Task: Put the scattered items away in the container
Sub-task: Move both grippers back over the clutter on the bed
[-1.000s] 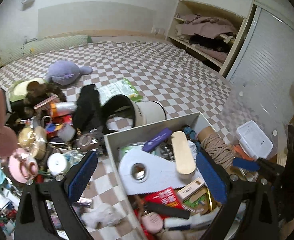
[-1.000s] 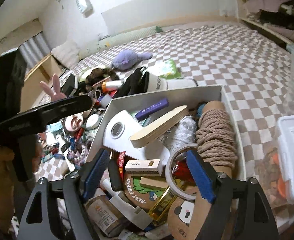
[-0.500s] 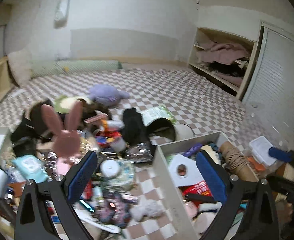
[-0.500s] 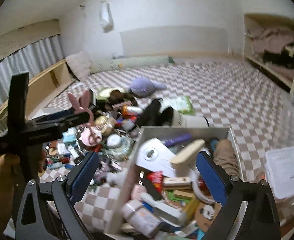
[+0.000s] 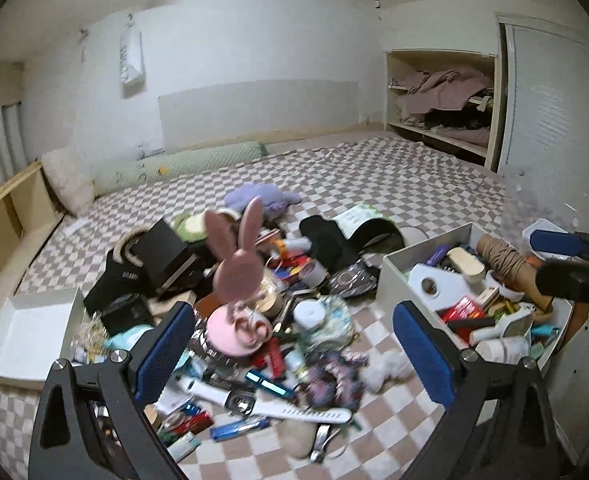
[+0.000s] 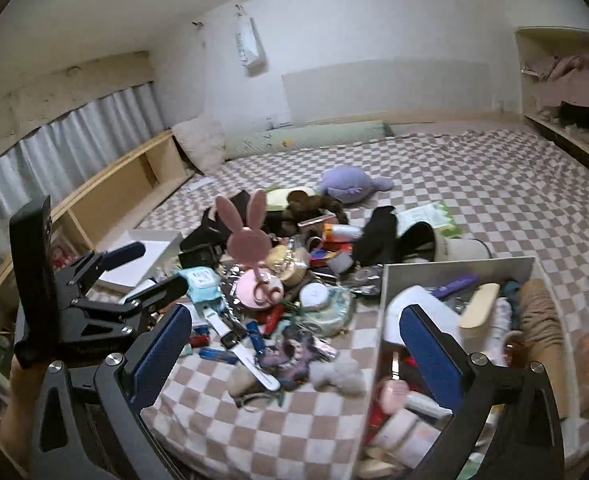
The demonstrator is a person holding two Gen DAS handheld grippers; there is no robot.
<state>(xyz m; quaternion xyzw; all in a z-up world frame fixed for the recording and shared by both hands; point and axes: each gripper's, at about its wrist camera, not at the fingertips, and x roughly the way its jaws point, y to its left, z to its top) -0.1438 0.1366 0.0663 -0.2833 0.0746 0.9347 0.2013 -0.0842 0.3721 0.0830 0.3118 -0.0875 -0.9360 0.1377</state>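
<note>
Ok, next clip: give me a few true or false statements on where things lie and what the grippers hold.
1. The grey container already holds several items. True.
2. The pink rabbit-eared stand lies inside the container. False: it stands upright in the pile on the checkered blanket.
3. The left gripper holds nothing. True.
4. The purple plush toy sits on a shelf. False: it lies on the blanket.
5. The right gripper clamps a white watch. False: its jaws are opening, empty.

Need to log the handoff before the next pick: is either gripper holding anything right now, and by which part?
Nothing is held. The left gripper is open and empty above the pile; the right gripper has its jaws opening with nothing between them.
</note>
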